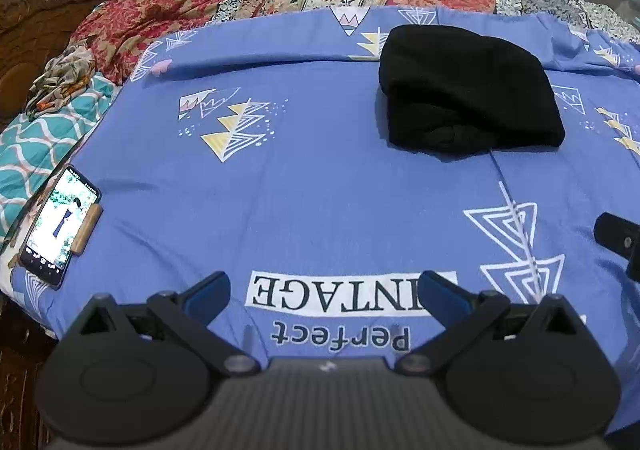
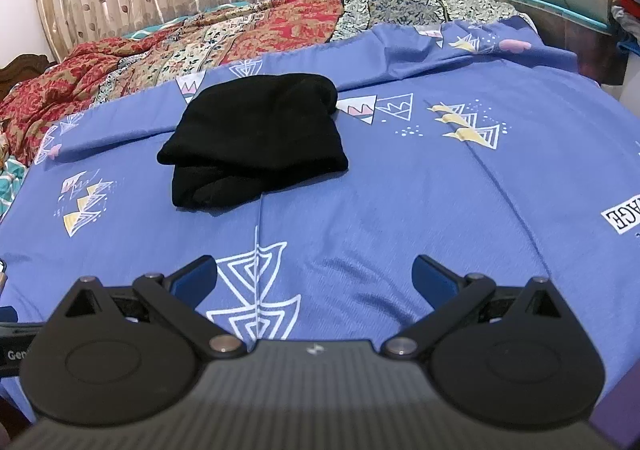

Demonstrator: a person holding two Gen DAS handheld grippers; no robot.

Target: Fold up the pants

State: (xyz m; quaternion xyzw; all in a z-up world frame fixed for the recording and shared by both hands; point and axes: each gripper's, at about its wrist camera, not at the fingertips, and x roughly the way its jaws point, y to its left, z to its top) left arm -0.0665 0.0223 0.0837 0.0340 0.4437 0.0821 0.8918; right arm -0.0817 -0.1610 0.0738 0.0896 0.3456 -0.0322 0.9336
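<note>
Black pants folded on the blue bedsheet; both grippers spread and holding nothing.

Left wrist view: the left gripper (image 1: 324, 290) has its 2 fingers wide apart above the blue bedsheet (image 1: 320, 177). The black pants (image 1: 464, 89) lie in a folded bundle well ahead, right of centre. A smartphone (image 1: 60, 219) with a lit screen rests at the sheet's left edge. Right wrist view: the right gripper (image 2: 314, 276) is likewise spread and empty; the pants lie ahead, left of centre, before a patterned quilt (image 2: 224, 37).

Even soft indoor light, faint shadows, sharp centre, fisheye-bent edges
</note>
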